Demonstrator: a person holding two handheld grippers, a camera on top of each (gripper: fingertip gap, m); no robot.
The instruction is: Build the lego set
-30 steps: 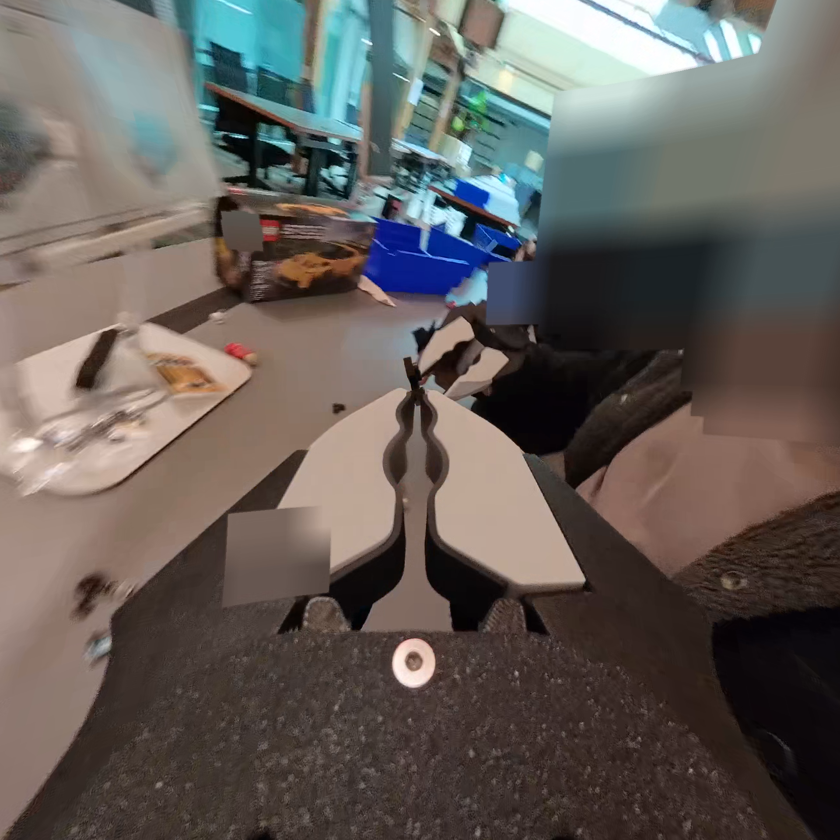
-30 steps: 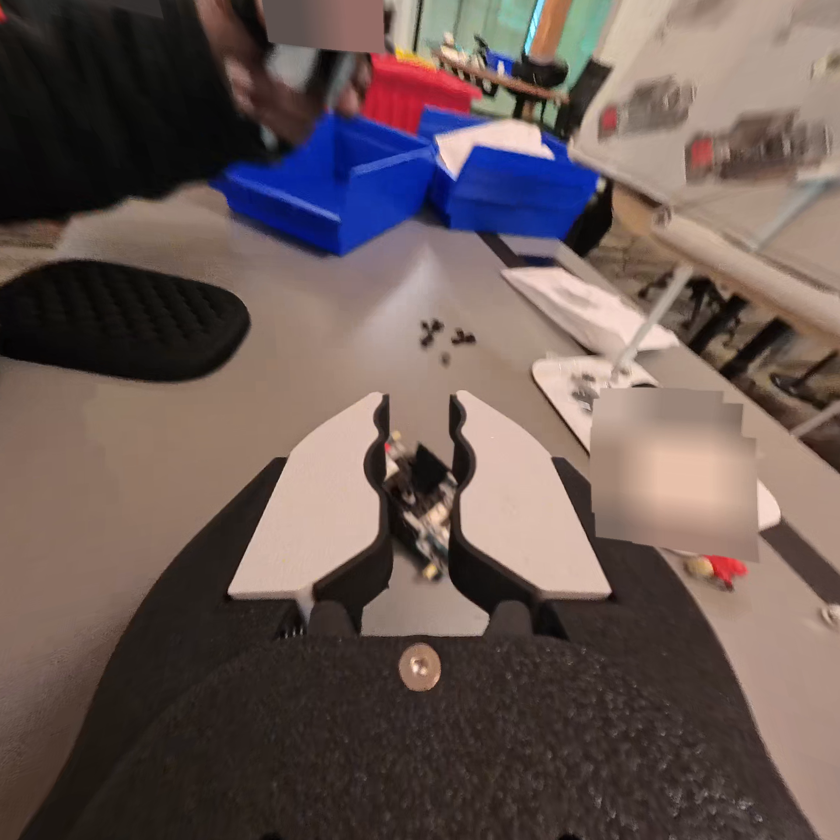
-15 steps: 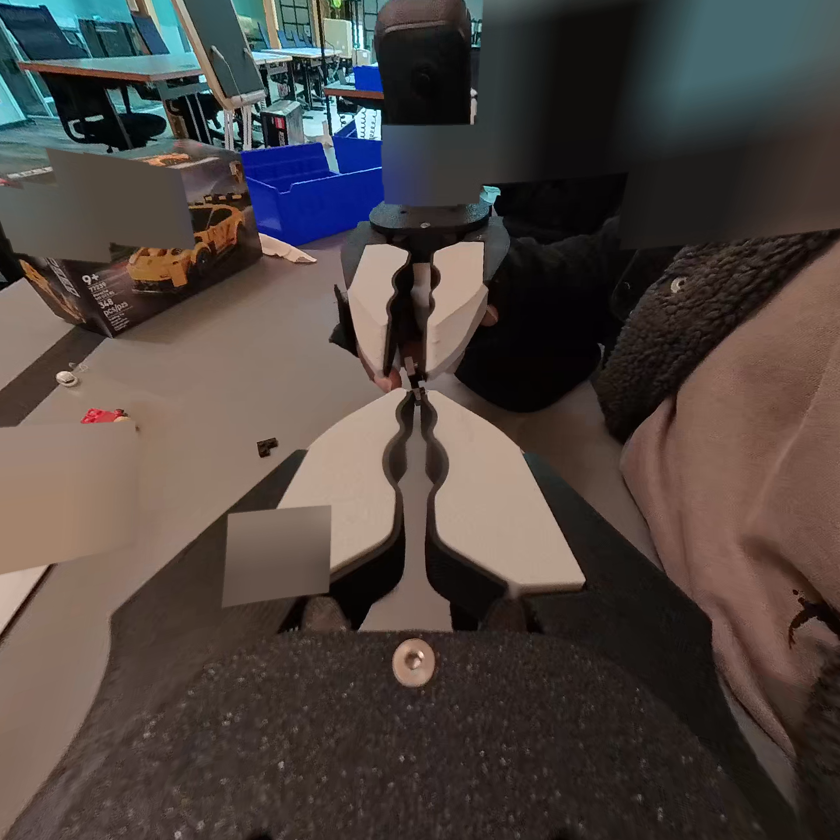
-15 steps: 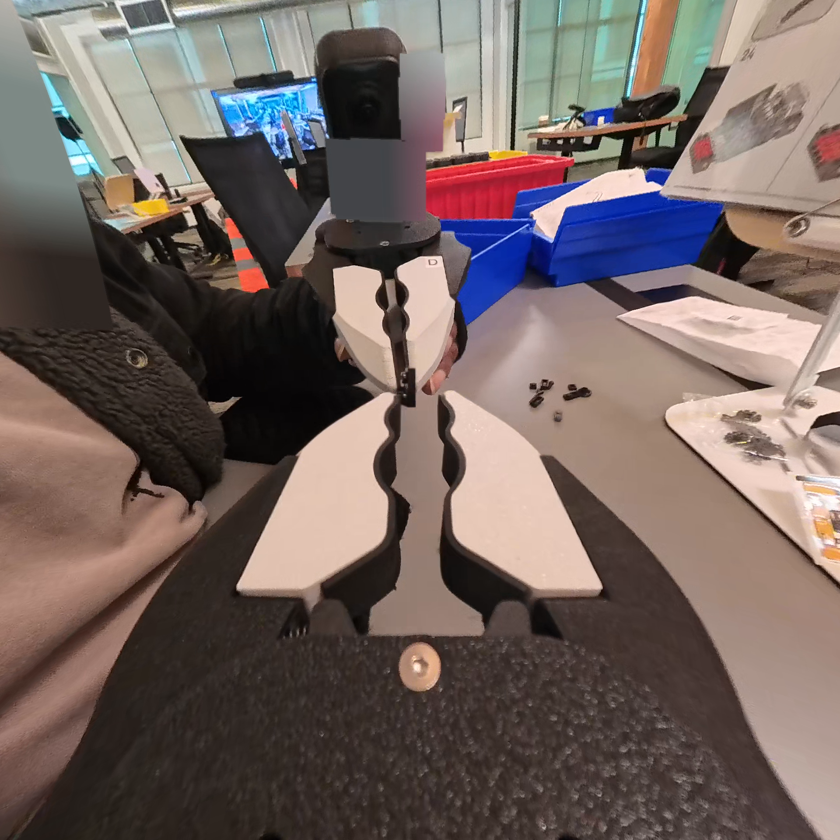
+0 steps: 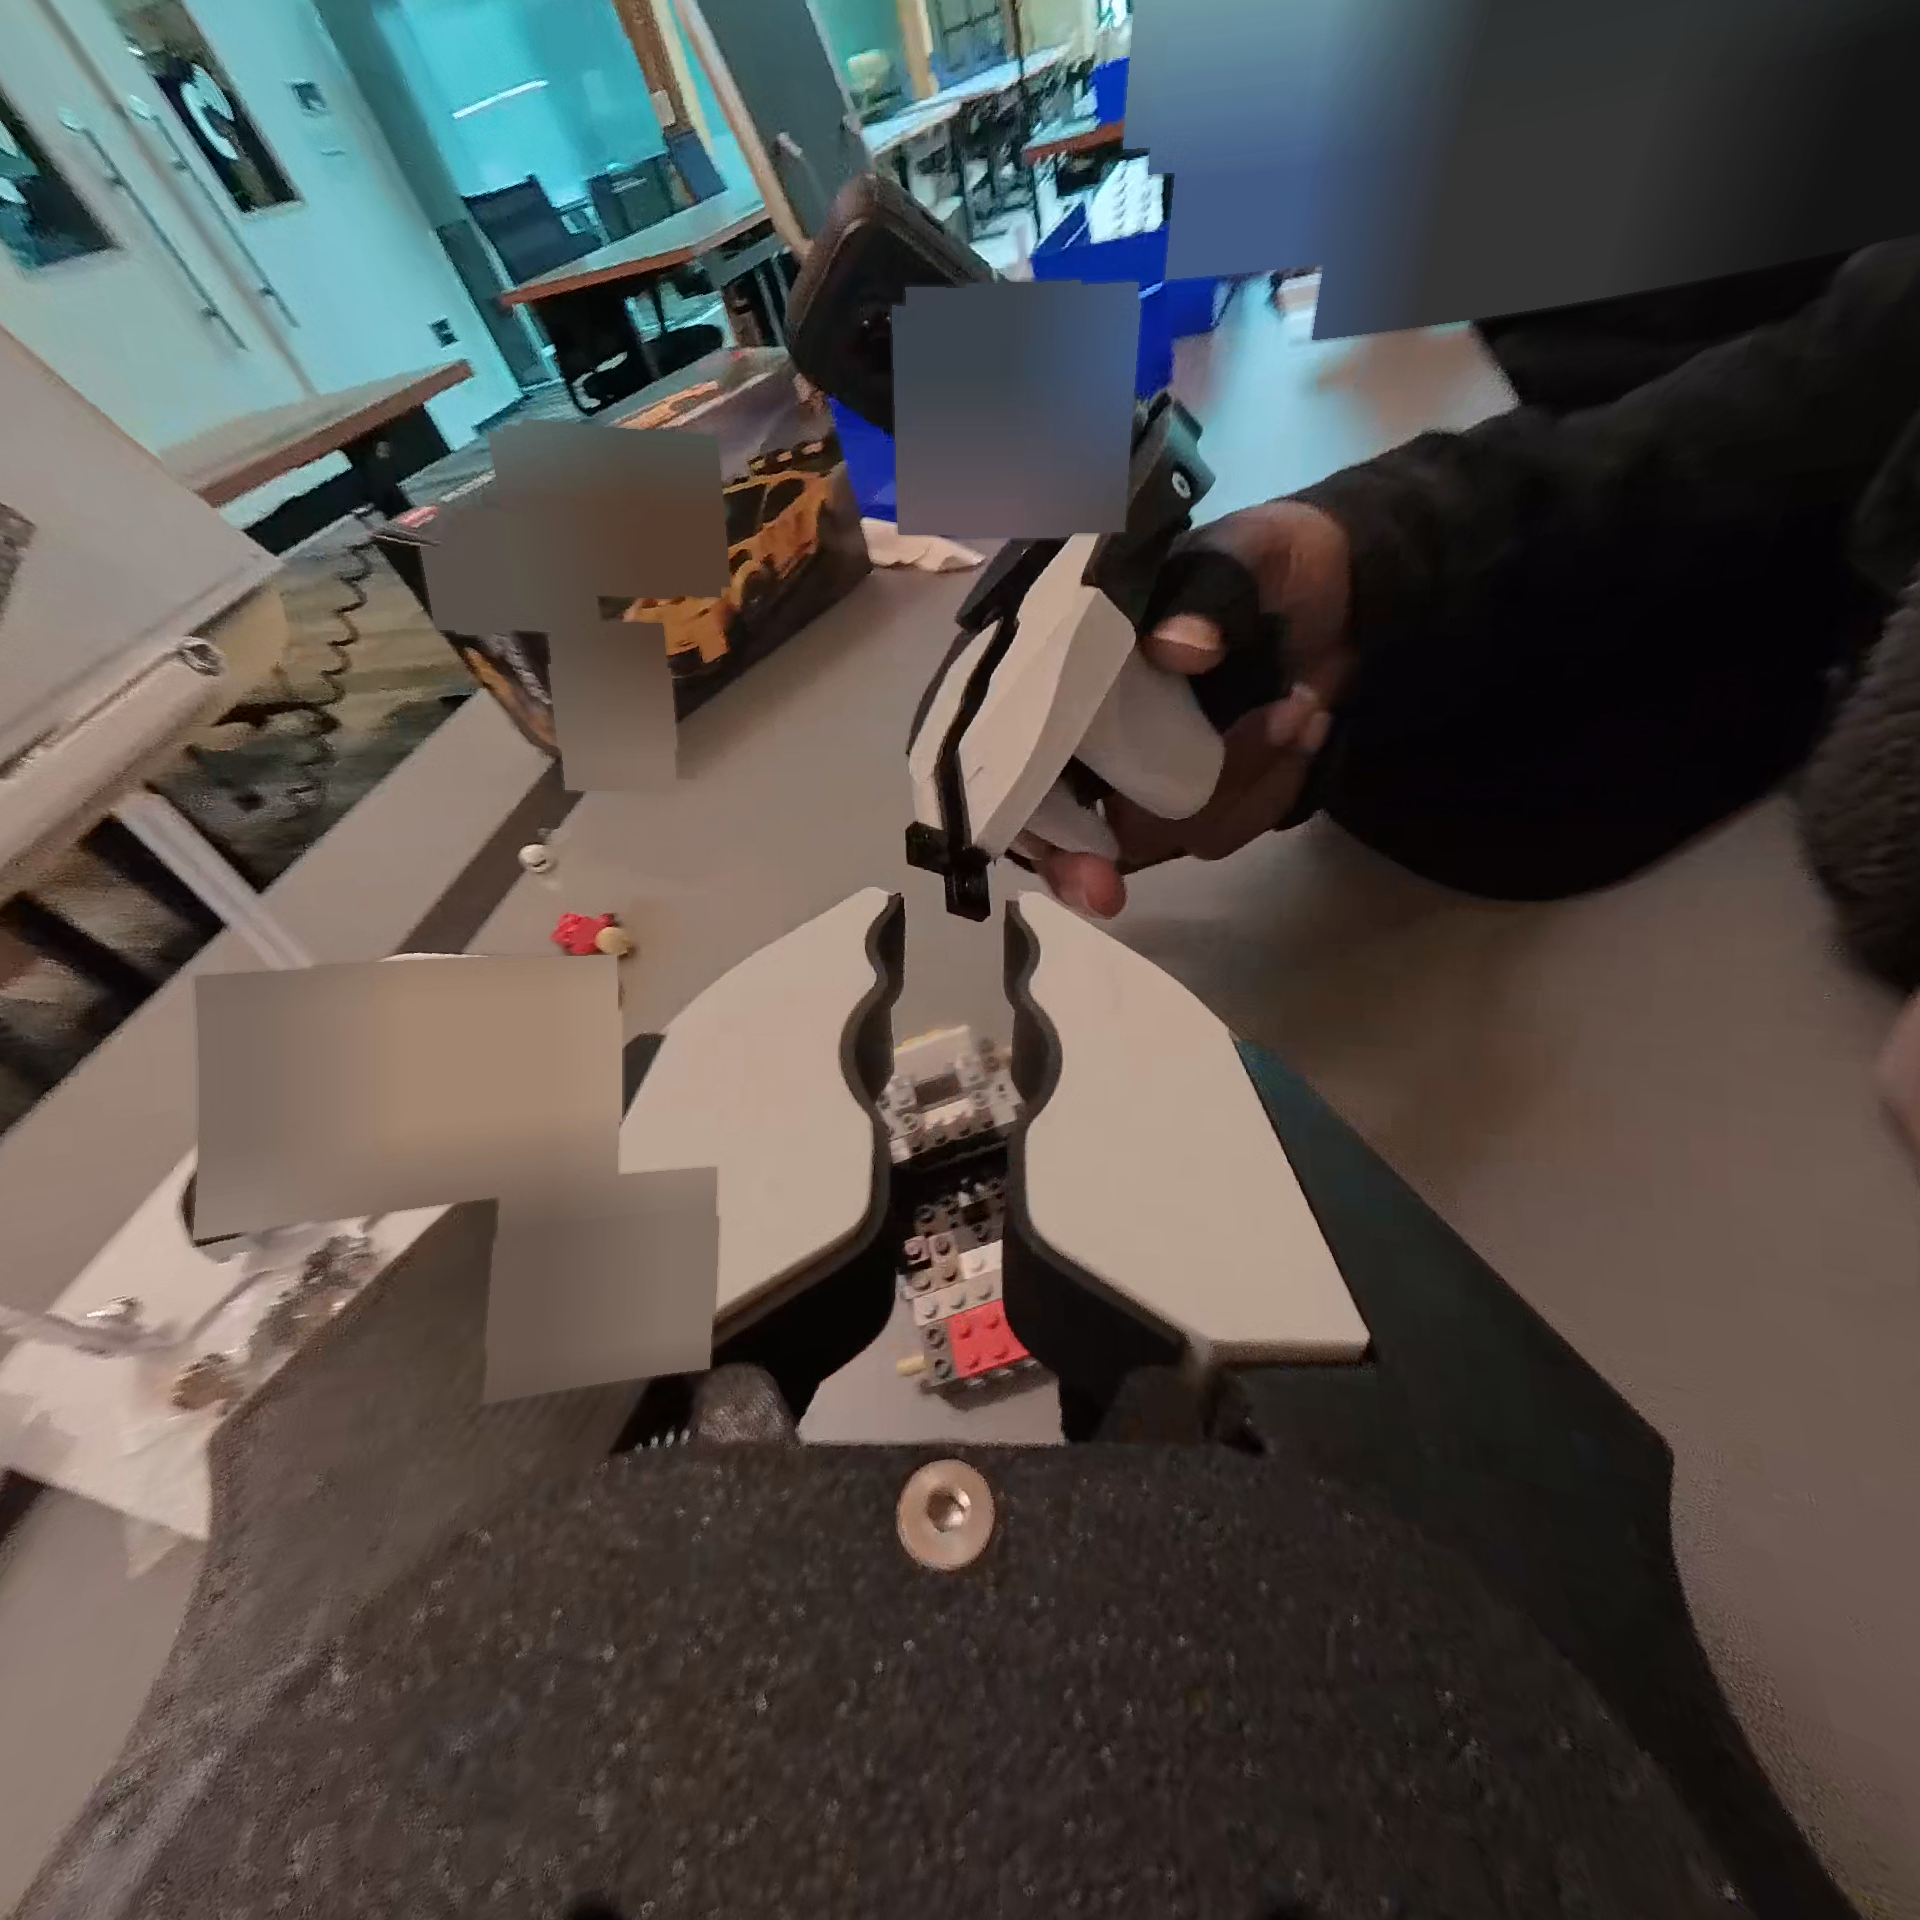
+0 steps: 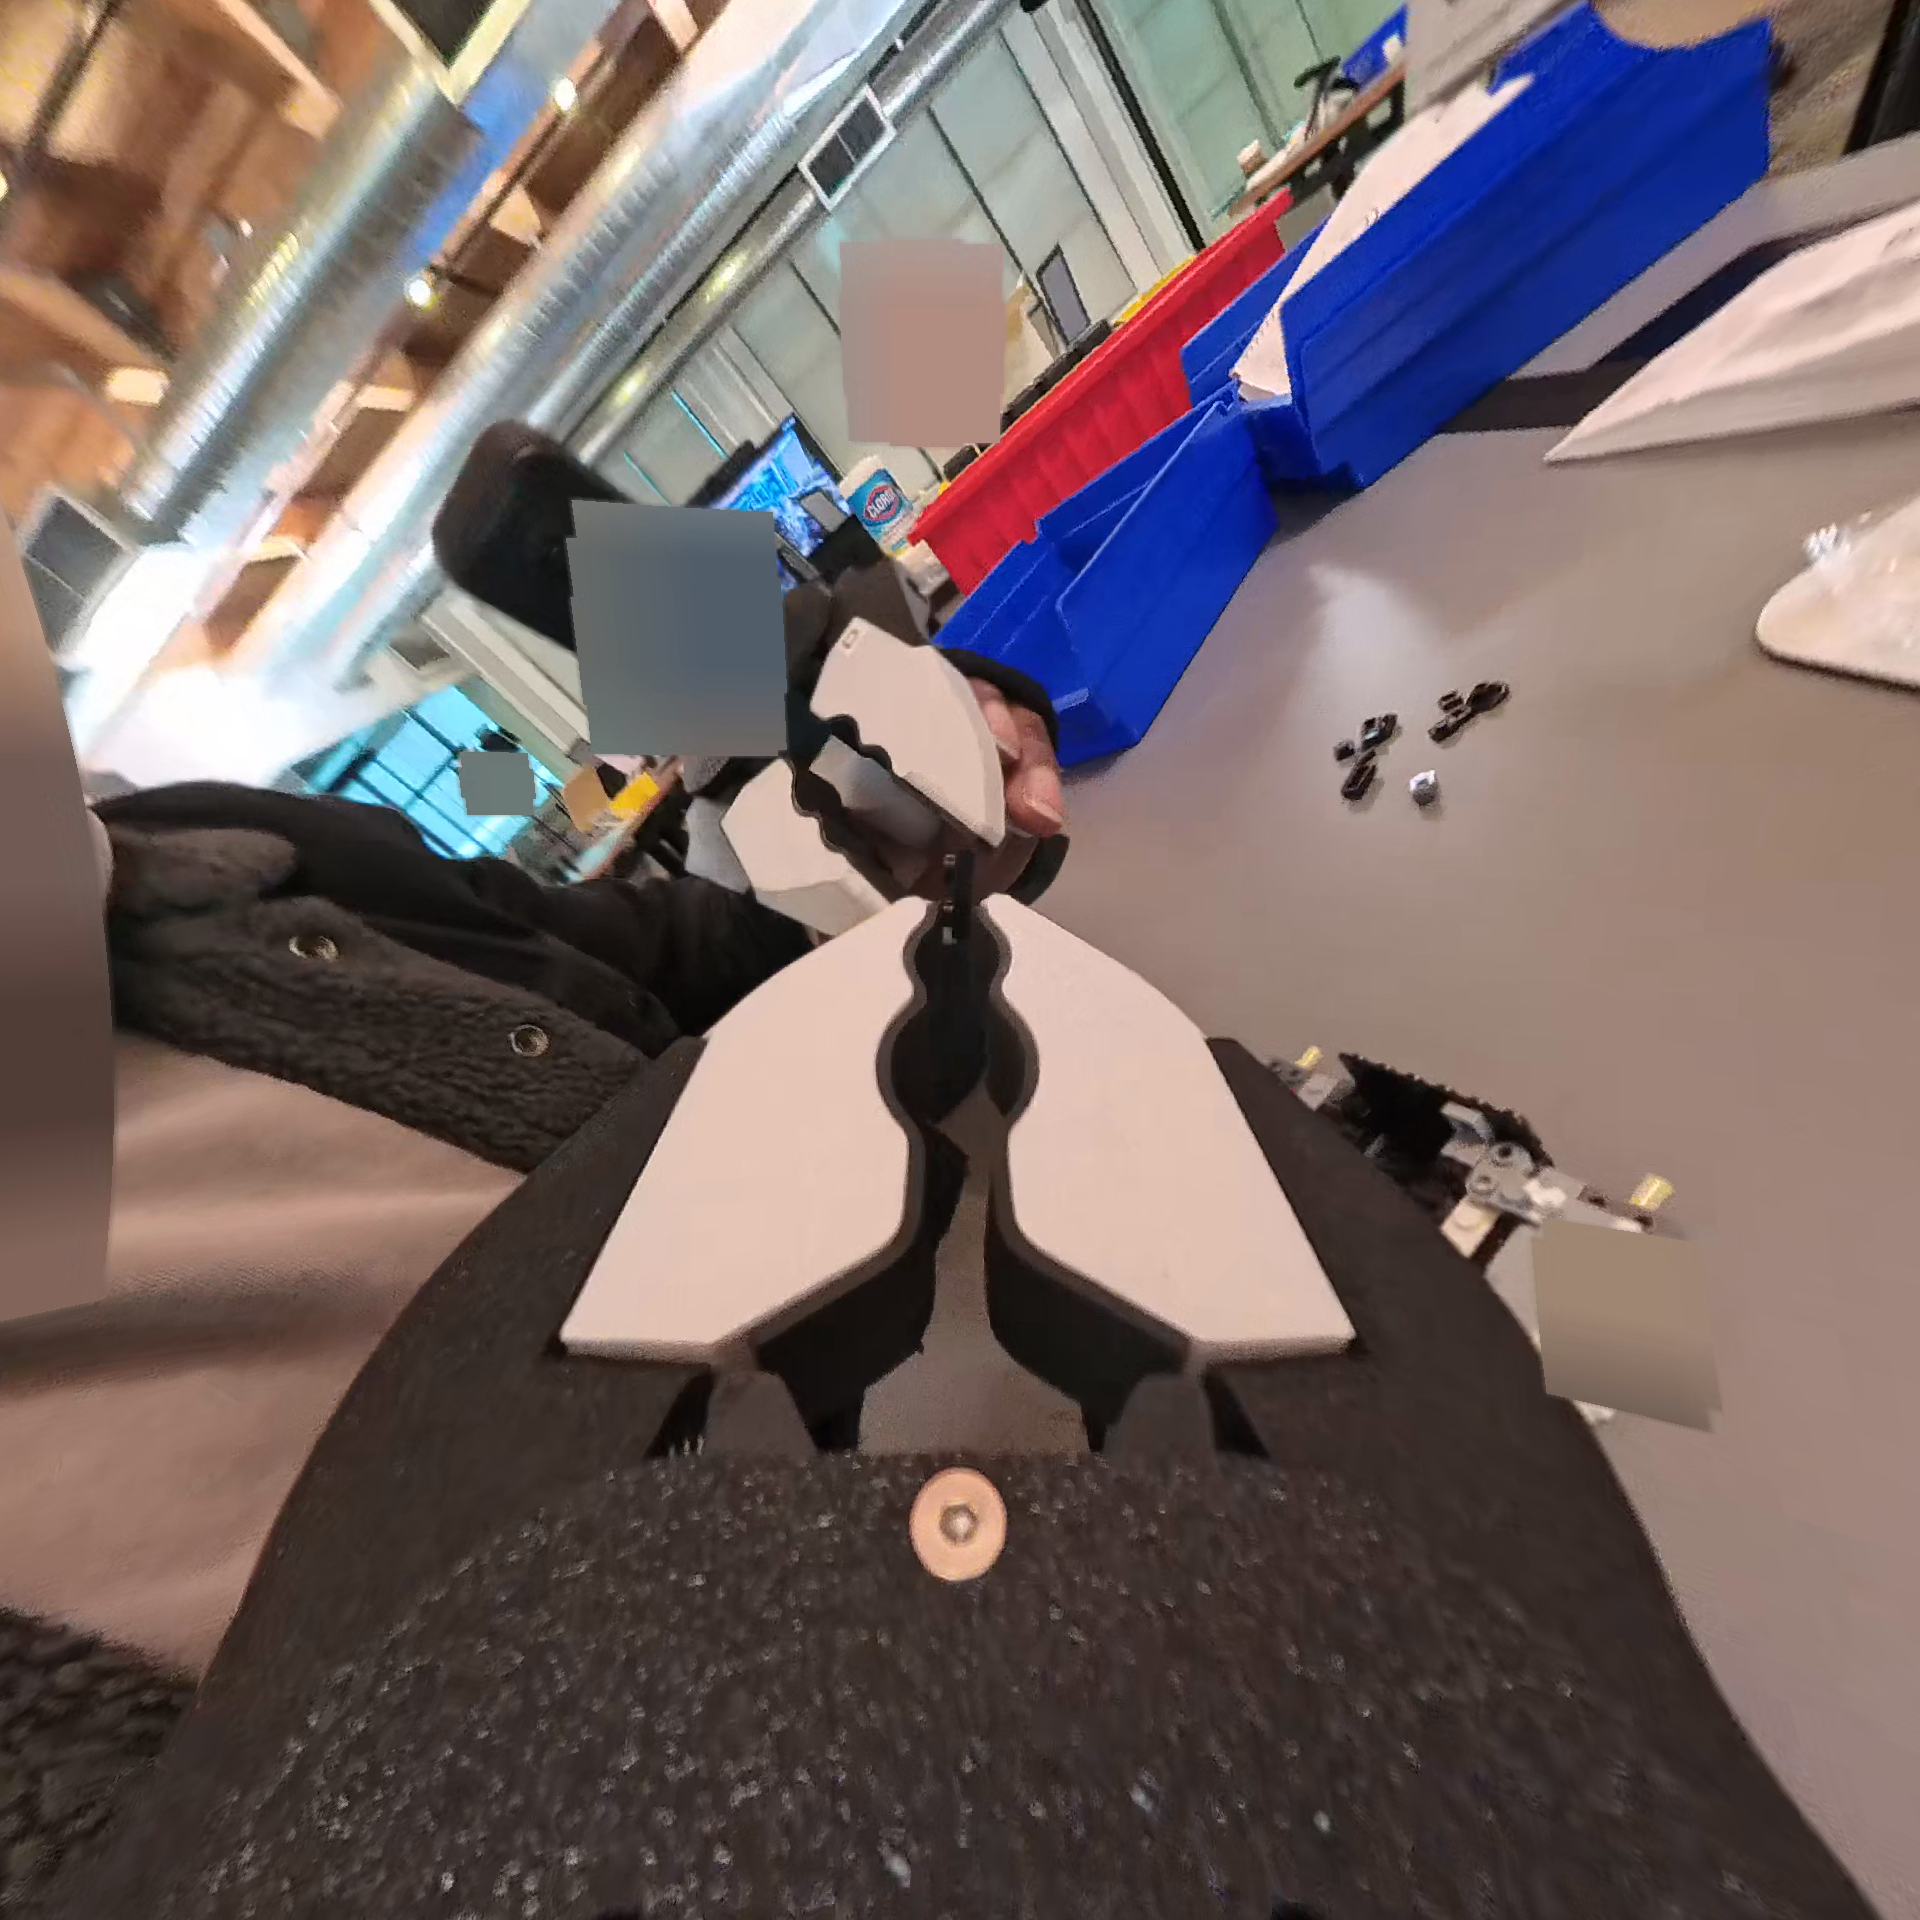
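Note:
My right gripper (image 6: 954,916) is shut on a small black Lego piece (image 6: 949,920) at its fingertips. In the left wrist view it (image 5: 951,847) hangs tilted just beyond my left gripper, with the black piece (image 5: 951,873) sticking out below its tips. My left gripper (image 5: 954,909) is open and empty, tips right under that piece. Its white fingers (image 6: 914,738) show ahead in the right wrist view. The partly built grey, black and red Lego model (image 5: 951,1195) lies on the grey table below the left fingers. It also shows at the right of the right wrist view (image 6: 1455,1153).
The Lego box (image 5: 769,540) stands at the back. A small red figure piece (image 5: 587,932) and a white tray of bagged parts (image 5: 125,1340) lie to the left. Loose black pieces (image 6: 1371,748), blue bins (image 6: 1143,613), a red bin (image 6: 1101,416) and a second white tray (image 6: 1849,613) lie ahead. Both grippers' tips are close together, under 4 cm apart.
The small black piece has passed from my left gripper to my right one: the left has opened, the right has shut on it. Both grippers have tilted, and the model is back in view.

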